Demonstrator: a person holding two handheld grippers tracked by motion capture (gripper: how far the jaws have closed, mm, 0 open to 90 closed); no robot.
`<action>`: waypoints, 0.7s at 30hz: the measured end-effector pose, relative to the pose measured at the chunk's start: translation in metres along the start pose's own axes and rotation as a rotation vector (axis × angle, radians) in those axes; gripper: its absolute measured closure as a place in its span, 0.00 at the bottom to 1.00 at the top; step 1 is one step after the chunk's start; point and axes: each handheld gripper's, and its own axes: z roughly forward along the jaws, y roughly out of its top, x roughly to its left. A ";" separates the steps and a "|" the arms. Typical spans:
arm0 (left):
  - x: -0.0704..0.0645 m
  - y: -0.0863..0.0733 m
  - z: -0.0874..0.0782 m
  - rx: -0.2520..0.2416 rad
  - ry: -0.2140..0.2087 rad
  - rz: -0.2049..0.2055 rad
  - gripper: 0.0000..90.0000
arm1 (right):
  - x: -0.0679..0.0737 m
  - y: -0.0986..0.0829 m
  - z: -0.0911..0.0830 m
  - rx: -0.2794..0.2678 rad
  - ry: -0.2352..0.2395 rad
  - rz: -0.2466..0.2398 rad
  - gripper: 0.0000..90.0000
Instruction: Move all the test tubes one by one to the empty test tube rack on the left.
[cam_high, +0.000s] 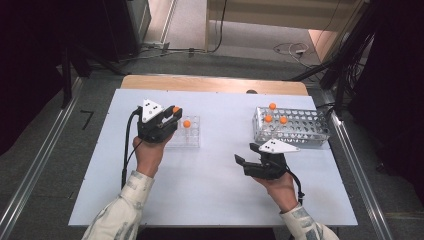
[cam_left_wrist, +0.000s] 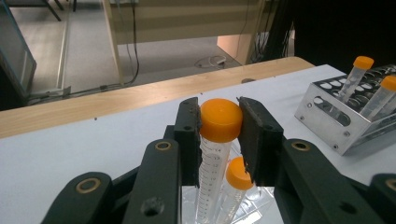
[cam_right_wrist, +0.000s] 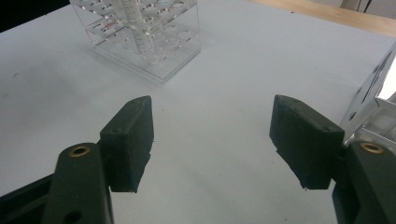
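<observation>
My left gripper (cam_left_wrist: 219, 123) is shut on the orange cap of a clear graduated tube (cam_left_wrist: 214, 161), held upright over the clear plastic rack (cam_high: 186, 136). A second orange-capped tube (cam_left_wrist: 237, 179) stands in that rack just behind it. In the high view the left gripper (cam_high: 172, 116) hovers at the clear rack's left side, and the held tube's cap (cam_high: 176, 109) shows between the jaws. My right gripper (cam_high: 242, 163) is open and holds nothing, low over the table in front of the metal rack (cam_high: 292, 129). Its jaws stand wide apart in the right gripper view (cam_right_wrist: 212, 140).
The metal rack (cam_left_wrist: 348, 119) holds three orange-capped tubes (cam_high: 272, 106) at its left end. The white table top (cam_high: 215, 185) has bare room between the racks and toward the front. A wooden strip (cam_high: 215, 84) runs along the far edge.
</observation>
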 end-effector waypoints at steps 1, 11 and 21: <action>-0.001 -0.001 0.001 0.001 0.002 0.002 0.77 | 0.000 0.000 0.000 -0.001 0.000 -0.001 0.32; -0.002 -0.020 0.004 0.009 0.016 -0.003 0.77 | 0.000 -0.001 0.001 0.004 -0.003 -0.006 0.32; -0.002 -0.029 0.007 0.025 0.015 -0.014 0.77 | 0.000 -0.002 0.002 0.007 -0.003 -0.010 0.32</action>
